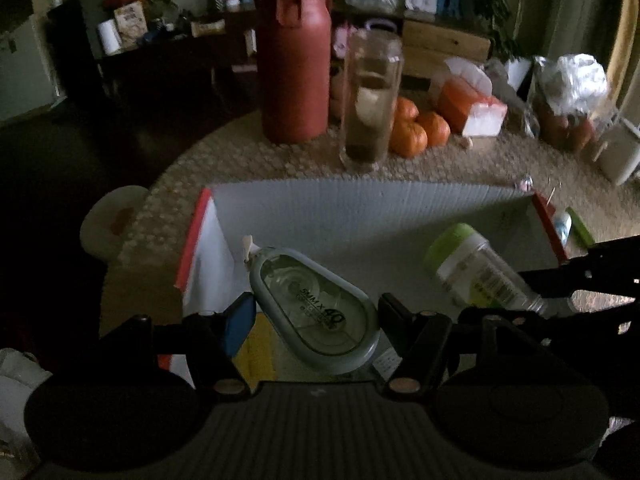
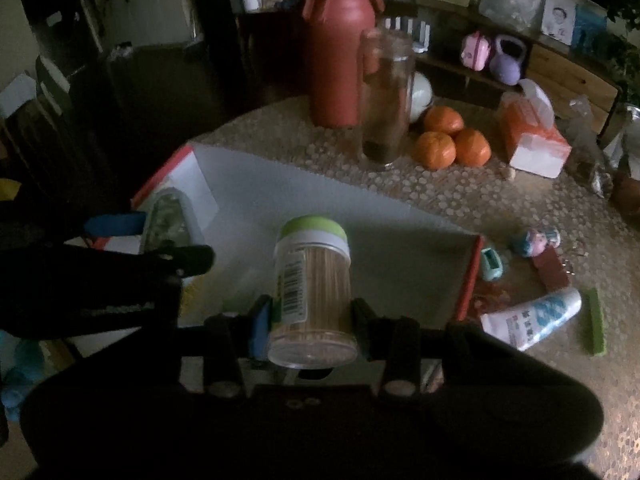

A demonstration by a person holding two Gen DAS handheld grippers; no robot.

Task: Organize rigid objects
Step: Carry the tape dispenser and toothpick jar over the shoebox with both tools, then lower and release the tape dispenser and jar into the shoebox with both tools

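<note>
Correction tape dispenser (image 1: 316, 312) sits clamped between the pads of the left hand-held gripper (image 1: 316, 320), tilted steeply down above the white red-edged box (image 1: 360, 216) on the surface (image 2: 460, 196). Just beside it, the right hand-held gripper (image 2: 310, 320), also angled down over the box, is closed on a toothpick jar (image 2: 312, 284), green lid pointing away toward the glass tumbler (image 2: 386, 100).

The grey-green oval plastic correction-tape dispenser (image 1: 316, 312), at lower centre of the left wrist view, bears "5MM x 40" in dark print, upside down. The clear toothpick jar with a green lid (image 2: 312, 280) carries only a barcode; its other print is unreadable.
</note>
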